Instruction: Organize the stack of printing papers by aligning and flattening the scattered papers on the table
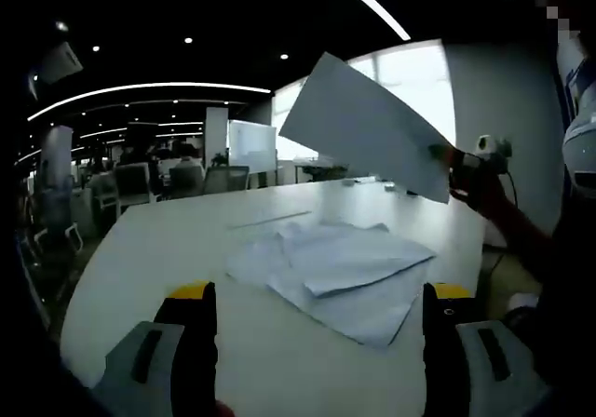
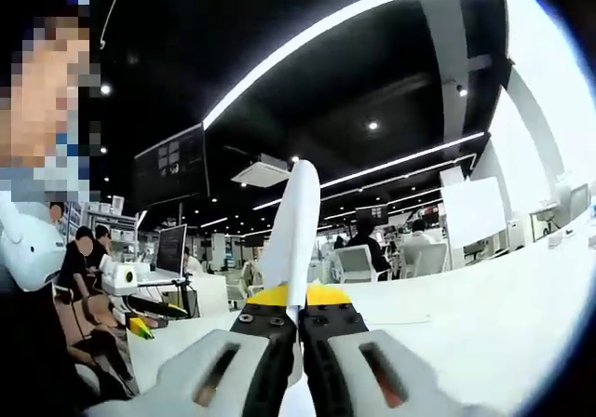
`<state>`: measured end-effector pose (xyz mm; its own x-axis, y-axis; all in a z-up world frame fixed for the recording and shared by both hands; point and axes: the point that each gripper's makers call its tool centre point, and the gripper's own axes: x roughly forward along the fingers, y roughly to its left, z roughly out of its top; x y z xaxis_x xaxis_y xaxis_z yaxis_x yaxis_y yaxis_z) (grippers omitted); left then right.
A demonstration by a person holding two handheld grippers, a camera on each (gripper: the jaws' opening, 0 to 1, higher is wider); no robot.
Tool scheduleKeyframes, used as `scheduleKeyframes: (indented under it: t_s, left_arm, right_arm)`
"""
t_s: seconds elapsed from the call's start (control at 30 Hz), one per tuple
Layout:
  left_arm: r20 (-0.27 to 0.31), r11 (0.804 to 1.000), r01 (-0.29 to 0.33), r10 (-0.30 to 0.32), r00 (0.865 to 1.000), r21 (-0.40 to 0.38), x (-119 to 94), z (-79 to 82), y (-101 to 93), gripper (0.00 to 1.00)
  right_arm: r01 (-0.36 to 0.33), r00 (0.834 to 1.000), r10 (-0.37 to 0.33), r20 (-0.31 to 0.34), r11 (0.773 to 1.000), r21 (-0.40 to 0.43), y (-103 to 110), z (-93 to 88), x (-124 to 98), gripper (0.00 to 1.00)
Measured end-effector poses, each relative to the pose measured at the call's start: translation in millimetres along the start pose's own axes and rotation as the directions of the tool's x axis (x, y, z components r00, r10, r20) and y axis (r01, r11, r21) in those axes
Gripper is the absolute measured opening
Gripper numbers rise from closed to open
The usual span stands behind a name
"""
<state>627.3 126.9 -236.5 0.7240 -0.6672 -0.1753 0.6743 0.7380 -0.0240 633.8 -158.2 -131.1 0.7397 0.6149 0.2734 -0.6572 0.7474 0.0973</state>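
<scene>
In the left gripper view, the left tongs point(image 1: 317, 319) stand wide open with nothing between their yellow-tipped jaws, hovering low over the white worktop point(image 1: 168, 240). Just ahead of them, between and beyond the two jaws, lies the scattered pile of papers point(image 1: 335, 273), its sheets overlapping at skewed angles with some corners lifted. Up and to the right of the pile, well above the worktop, the right tongs point(image 1: 453, 163) come in from the right, closed on the lower corner of a single sheet point(image 1: 368, 124) that hangs tilted in the air, clear of the pile. Beyond the far edge of the worktop stand office chairs point(image 1: 130, 186) and a whiteboard point(image 1: 251, 145), under curved strip lights on a dark ceiling.

In the right gripper view, the right tongs point(image 2: 296, 315) are shut on the single sheet point(image 2: 293, 231), which is seen edge-on, rising as a narrow white blade straight up from between the jaws. The worktop point(image 2: 484, 305) spreads to the right of the tongs. To their left a seated person point(image 2: 79, 259) is near a monitor point(image 2: 171, 248); more chairs point(image 2: 358, 263) stand behind the sheet.
</scene>
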Motion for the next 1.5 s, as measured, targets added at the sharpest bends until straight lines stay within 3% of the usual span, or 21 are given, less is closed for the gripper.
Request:
scheduleKeyframes:
  t_s: [0.57,0.83,1.5]
  left_arm:
    - [0.009,1.0,0.006,-0.006,1.0,-0.009,0,1.8,-0.5,0.94]
    - [0.012,1.0,0.016,-0.016,1.0,-0.003,0,3.6,-5.4,0.94]
    - [0.035,1.0,0.017,-0.017,0.999,-0.005,0,8.0,-7.3,0.92]
  right_arm:
    - [-0.089,0.995,0.085,0.048,0.991,0.1,25,6.5,10,0.0]
    - [-0.105,0.994,0.103,0.019,0.989,0.109,36,-9.6,18,0.0]
    - [-0.18,0.984,0.179,0.023,0.972,0.152,61,-18.3,31,0.0]
